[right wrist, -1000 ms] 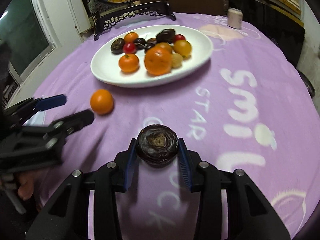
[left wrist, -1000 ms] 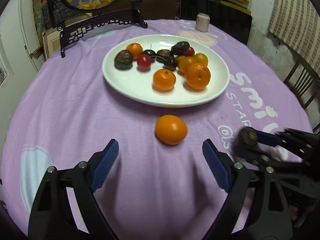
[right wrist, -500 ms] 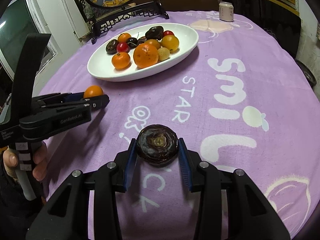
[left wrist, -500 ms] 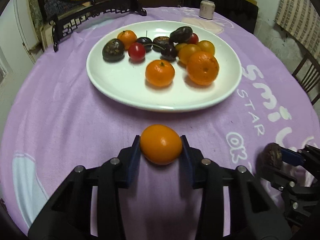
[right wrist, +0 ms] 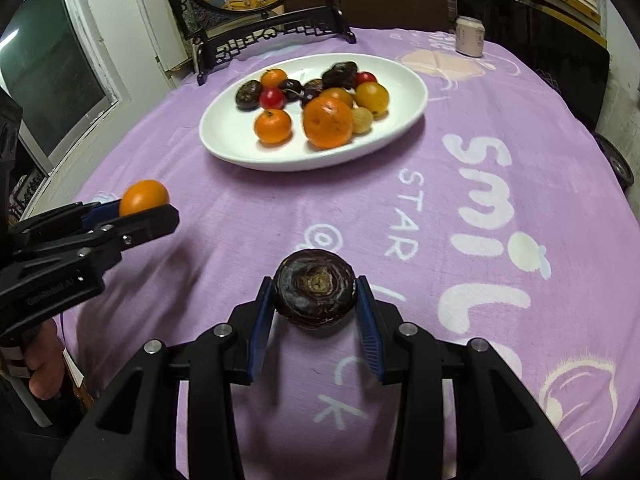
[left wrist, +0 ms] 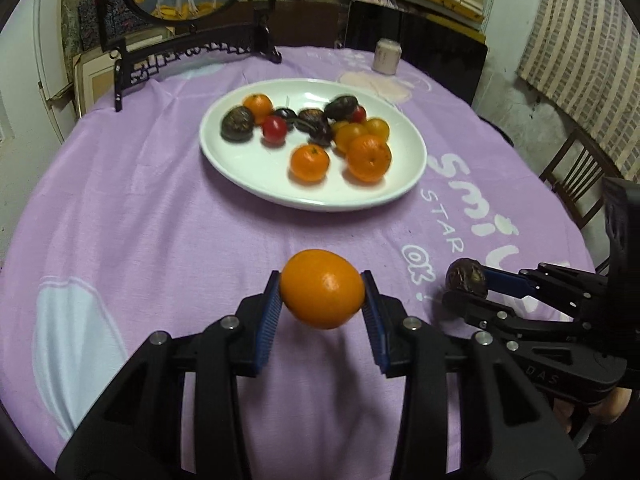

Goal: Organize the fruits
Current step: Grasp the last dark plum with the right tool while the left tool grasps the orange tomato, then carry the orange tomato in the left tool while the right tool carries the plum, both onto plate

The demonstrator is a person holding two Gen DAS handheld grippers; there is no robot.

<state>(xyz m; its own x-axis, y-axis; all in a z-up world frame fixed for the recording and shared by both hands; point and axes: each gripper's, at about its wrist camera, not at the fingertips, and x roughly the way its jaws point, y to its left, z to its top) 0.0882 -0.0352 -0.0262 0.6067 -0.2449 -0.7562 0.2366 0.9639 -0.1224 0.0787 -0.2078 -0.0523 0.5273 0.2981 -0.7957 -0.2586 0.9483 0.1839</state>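
The left gripper (left wrist: 322,312) is clamped on an orange (left wrist: 322,288), its 2 blue pads pressed to the fruit's sides and the fruit lifted clear of the purple tablecloth (left wrist: 140,208). The right gripper (right wrist: 314,316) is closed around a dark wrinkled fruit (right wrist: 313,288), also held above the cloth. In the left wrist view the right gripper sits just to the right of the left one, apart from it, its dark fruit near the white "@" print.

Ahead of both lies a white oval plate (left wrist: 240,176) holding a cluster of fruit: 2 larger oranges toward the near side, smaller orange, red and dark pieces toward the far rim. The plate's near-left portion is bare white. A stretch of bare cloth separates the plate's near rim from both grippers.

Beyond the plate, at the table's far edge, stand a black carved frame (right wrist: 276,32) and a small pale jar (right wrist: 470,36). A wooden chair (left wrist: 576,176) stands just off the table's right edge
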